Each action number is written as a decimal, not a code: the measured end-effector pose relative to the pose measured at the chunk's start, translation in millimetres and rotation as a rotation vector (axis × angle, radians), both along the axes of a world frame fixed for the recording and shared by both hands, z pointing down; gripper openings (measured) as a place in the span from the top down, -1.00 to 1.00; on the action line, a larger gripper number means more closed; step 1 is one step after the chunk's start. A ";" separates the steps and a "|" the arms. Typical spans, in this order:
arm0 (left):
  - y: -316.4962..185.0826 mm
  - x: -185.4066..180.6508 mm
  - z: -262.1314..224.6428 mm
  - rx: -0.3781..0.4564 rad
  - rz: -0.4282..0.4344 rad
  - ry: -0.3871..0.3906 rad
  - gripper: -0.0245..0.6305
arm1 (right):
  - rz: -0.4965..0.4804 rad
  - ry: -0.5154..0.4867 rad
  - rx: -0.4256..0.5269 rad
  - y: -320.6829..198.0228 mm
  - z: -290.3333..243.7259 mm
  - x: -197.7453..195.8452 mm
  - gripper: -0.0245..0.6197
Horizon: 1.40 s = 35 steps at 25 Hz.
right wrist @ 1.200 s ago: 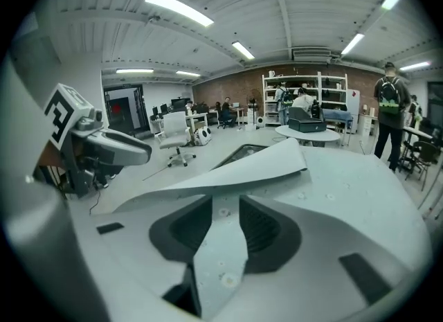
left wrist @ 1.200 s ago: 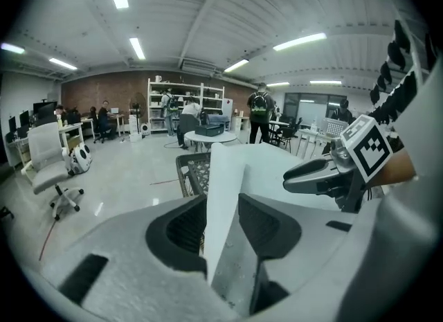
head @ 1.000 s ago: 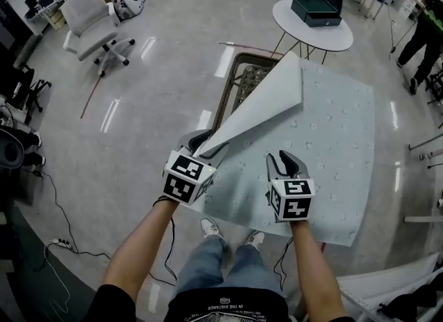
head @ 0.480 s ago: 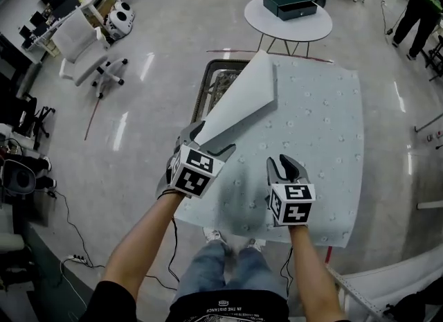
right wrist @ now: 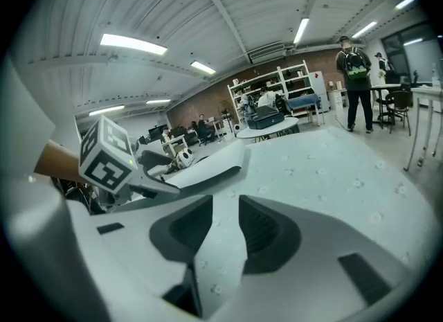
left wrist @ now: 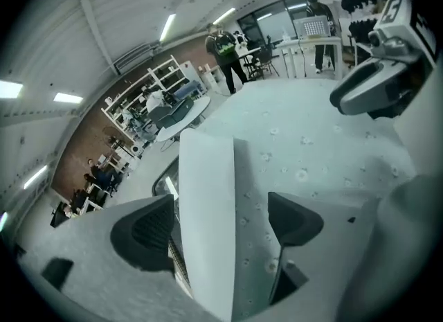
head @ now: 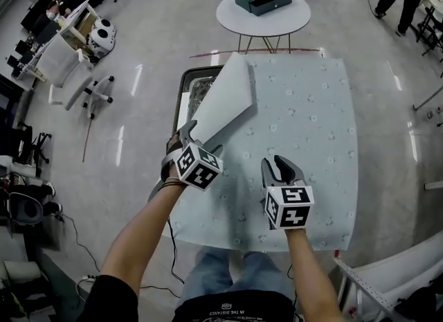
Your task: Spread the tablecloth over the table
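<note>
Glossy floor around table with tablecloth

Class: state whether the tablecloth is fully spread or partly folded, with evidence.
Partly folded. The tablecloth lies flat on the right, but its left flap is turned back, plain underside up, baring the table beneath.

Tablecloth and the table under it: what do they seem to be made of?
Tablecloth: probably vinyl or coated fabric. It is matte pale blue with small printed flowers and a plain white underside, and the turned-back part lies stiff and flat. Table: likely metal, since its bare corner shows a dark rim around a mesh-like grid top.
</note>
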<state>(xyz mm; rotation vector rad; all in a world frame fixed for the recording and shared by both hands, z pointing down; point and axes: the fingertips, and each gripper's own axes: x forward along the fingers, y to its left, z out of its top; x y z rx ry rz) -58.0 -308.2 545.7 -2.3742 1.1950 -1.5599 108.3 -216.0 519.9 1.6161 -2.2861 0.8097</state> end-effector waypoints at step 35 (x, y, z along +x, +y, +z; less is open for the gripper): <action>-101.6 -155.5 1.0 -0.113 -0.213 0.558 0.70 | 0.075 0.119 -0.084 -94.3 12.9 -128.9 0.55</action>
